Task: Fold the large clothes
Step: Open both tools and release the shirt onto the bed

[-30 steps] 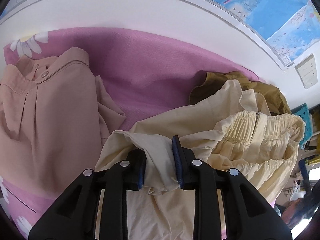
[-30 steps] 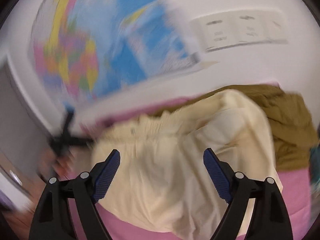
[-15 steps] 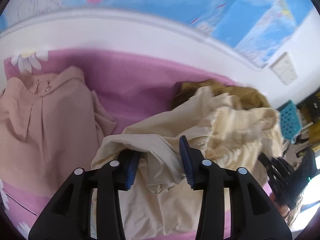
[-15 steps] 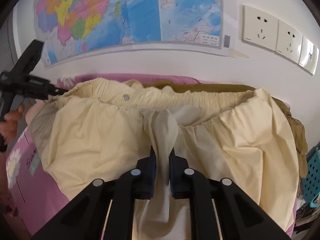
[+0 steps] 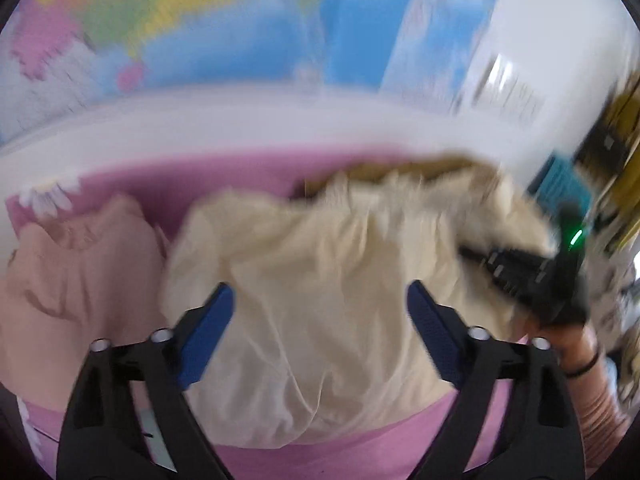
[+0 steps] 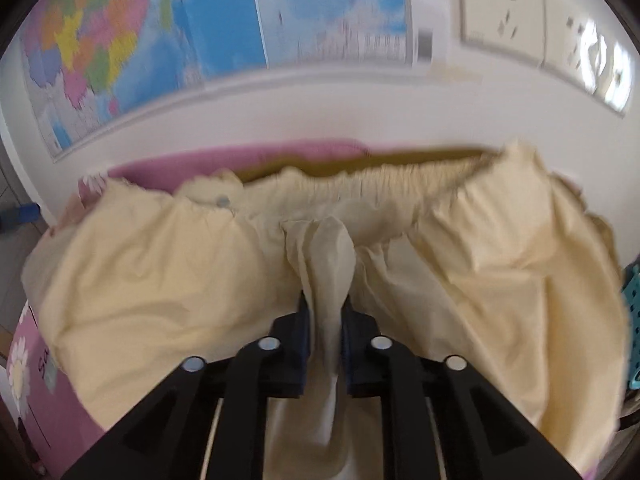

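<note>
A colourful wall map [image 6: 224, 28] and white sockets [image 6: 500, 16] hang above a pink-covered surface [image 5: 360, 452].

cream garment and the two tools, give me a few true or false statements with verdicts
1. The right tool pinches a fold of the cream garment. True.
2. The left tool grips the cream garment. False: its blue pads stand apart, opening, touching no cloth.
3. A map hangs on the wall. True.
4. The bed cover is green. False: it is pink.
5. A tan shirt lies beside the cream garment. True.
</note>
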`<state>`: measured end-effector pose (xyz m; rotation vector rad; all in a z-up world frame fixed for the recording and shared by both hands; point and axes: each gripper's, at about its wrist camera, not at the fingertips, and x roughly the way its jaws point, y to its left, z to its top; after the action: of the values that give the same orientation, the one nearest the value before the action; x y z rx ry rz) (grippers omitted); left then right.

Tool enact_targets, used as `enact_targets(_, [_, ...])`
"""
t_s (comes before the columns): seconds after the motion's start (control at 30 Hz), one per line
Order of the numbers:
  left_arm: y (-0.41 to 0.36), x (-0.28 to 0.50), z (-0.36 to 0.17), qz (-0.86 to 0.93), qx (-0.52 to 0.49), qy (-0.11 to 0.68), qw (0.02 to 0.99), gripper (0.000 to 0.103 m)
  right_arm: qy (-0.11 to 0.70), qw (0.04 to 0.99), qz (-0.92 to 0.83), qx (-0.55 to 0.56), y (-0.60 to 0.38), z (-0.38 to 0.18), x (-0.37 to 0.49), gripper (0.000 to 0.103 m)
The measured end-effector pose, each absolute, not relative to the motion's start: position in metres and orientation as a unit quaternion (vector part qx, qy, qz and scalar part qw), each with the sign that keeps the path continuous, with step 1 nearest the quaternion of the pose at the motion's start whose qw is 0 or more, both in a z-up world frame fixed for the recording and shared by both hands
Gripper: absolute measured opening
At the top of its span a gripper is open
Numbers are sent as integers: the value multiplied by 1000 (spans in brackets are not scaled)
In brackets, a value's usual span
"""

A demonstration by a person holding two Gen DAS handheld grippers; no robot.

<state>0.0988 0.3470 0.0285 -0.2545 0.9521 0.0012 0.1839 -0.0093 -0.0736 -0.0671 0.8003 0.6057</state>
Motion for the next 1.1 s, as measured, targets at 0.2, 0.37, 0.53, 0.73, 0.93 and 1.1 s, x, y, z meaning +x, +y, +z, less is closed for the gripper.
enact_targets(0.2, [345,118,-24,38,-81,503,860,77,374,871,319,0,-31,-61,176,36])
enact_targets(0.37, [339,120,-27,54,-61,500,862,79,299,908,290,-42,-48,-32,159,55])
enact_targets(0.53, [344,129,-39,60,-63,504,859,84,373,876,306,12,-51,-68,205,60])
enact_targets(0.73, [359,129,-53,45,-95,508,855,86,406,837,348,113,-70,-91,225,66])
enact_targets(0.93, [357,119,-48,52,-86,491,865,86,358,855,359,107,-90,-57,193,66])
enact_targets(1.1, [359,113,-45,55,-83,485,869,86,371,871,299,118,-116,-66,207,49])
